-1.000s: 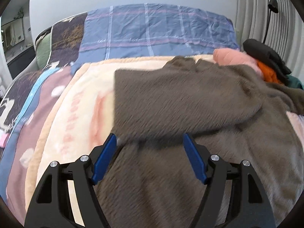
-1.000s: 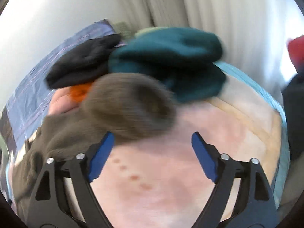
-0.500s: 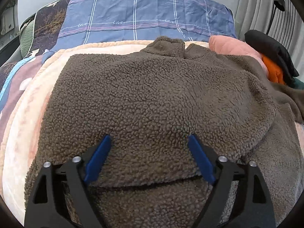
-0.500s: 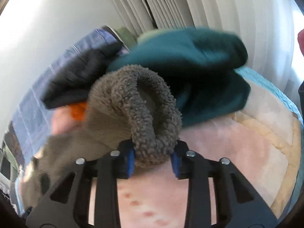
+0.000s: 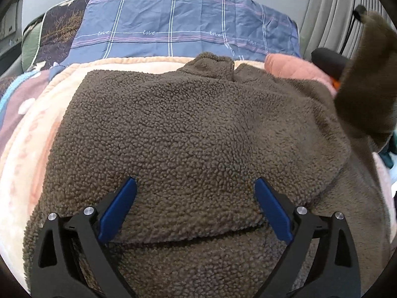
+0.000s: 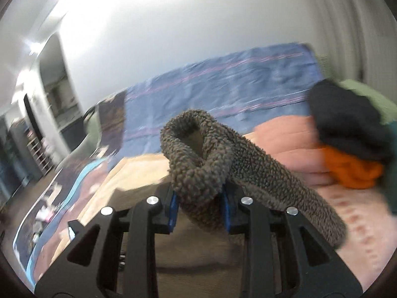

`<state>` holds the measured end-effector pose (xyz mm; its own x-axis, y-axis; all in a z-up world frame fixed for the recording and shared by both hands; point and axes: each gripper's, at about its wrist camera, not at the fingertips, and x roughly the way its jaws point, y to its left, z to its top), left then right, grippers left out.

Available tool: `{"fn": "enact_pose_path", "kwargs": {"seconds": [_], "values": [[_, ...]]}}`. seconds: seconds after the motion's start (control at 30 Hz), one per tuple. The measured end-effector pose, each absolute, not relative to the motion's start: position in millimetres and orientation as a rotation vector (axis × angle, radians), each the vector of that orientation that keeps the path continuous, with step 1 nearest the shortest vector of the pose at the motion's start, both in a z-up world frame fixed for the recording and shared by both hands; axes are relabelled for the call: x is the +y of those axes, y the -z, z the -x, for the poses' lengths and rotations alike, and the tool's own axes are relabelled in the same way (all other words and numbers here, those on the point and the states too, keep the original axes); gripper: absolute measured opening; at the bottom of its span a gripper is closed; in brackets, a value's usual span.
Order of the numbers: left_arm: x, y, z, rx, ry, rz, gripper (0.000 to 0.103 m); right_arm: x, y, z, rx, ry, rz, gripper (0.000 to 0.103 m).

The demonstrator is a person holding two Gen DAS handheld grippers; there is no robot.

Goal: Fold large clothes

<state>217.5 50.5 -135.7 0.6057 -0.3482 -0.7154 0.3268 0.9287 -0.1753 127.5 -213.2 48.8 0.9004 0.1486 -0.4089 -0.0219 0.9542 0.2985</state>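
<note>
A large brown fleece jacket (image 5: pixel 193 129) lies spread on the bed, collar at the far end, its left side folded over the body. My left gripper (image 5: pixel 194 193) hovers open and empty just above the jacket's lower middle. My right gripper (image 6: pixel 199 198) is shut on the jacket's sleeve cuff (image 6: pixel 196 154) and holds it lifted above the bed. The raised sleeve (image 5: pixel 364 79) hangs blurred at the right edge of the left wrist view.
A cream and pink blanket (image 5: pixel 29 149) covers the bed, with a blue plaid pillow (image 5: pixel 173 22) at the head. A pile of black (image 6: pixel 347 119), orange (image 6: pixel 352 168) and pink (image 6: pixel 285 144) clothes sits at the far right by the curtain.
My right gripper closed on the sleeve cuff, then lifted it and swung left over the bed. My left gripper stayed open and settled over the jacket's lower middle.
</note>
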Motion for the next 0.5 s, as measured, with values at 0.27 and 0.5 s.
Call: {"fn": "enact_pose_path", "kwargs": {"seconds": [0.27, 0.5], "values": [[61.1, 133.3, -216.7, 0.815, 0.446, 0.120, 0.097, -127.3, 21.9, -186.8, 0.734, -0.390, -0.338, 0.064], [70.3, 129.3, -213.9, 0.796, 0.489, 0.191, 0.098, -157.6, 27.6, -129.3, 0.665, -0.251, -0.110, 0.070]]}}
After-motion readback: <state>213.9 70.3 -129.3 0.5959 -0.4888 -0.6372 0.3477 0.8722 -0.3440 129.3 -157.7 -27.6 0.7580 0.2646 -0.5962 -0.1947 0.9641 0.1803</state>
